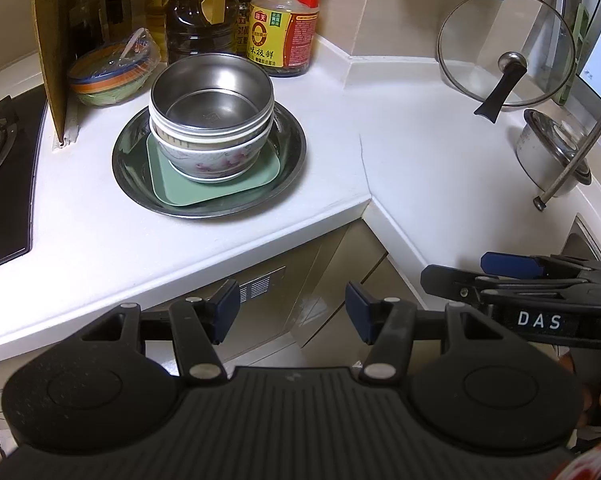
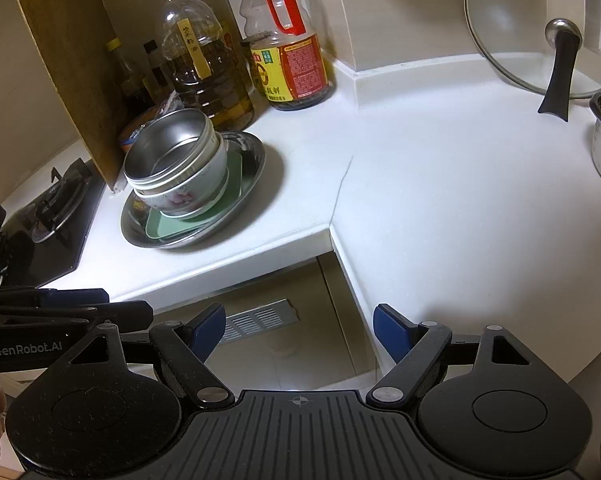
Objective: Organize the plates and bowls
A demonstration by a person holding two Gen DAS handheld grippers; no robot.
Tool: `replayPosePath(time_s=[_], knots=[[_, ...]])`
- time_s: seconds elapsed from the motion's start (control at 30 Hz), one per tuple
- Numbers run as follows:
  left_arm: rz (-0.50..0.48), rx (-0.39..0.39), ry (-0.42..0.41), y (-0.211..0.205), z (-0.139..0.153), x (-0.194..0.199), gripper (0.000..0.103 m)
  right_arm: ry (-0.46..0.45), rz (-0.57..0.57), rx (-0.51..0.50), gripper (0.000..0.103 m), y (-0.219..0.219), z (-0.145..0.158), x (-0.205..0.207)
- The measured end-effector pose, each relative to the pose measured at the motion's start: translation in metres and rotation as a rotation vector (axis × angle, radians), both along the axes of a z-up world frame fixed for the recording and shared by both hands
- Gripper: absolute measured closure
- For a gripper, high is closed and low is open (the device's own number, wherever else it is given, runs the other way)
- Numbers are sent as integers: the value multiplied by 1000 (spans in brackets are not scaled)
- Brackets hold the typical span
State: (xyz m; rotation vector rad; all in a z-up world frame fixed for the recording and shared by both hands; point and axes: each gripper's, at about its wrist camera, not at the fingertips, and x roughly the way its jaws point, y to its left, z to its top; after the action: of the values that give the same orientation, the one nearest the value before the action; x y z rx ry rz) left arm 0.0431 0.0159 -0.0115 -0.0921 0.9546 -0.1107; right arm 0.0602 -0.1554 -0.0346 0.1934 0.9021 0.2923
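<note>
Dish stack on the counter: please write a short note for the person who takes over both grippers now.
Left gripper: open, empty, off the counter edge.
Right gripper: open, empty, beside it.
Stack: steel bowl on top, nested in a floral bowl, on a green square plate, all in a round steel plate near the bottles.
Done: all dishes in view are in one stack.
Left: seemingly nothing; check outside the views.

Ahead-left of my hand-held gripper: round steel plate (image 1: 140, 184), holding a square green plate (image 1: 192, 188), a flowered ceramic bowl (image 1: 216, 162), and steel bowl (image 1: 212, 96) nested upright on top.
</note>
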Motion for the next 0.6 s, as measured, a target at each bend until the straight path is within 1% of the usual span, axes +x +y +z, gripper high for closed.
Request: replayPosePath(time_s=[0.6], knots=[[-1,-1,-3,0,0,0,47,1,0,1,22,1,0,1]])
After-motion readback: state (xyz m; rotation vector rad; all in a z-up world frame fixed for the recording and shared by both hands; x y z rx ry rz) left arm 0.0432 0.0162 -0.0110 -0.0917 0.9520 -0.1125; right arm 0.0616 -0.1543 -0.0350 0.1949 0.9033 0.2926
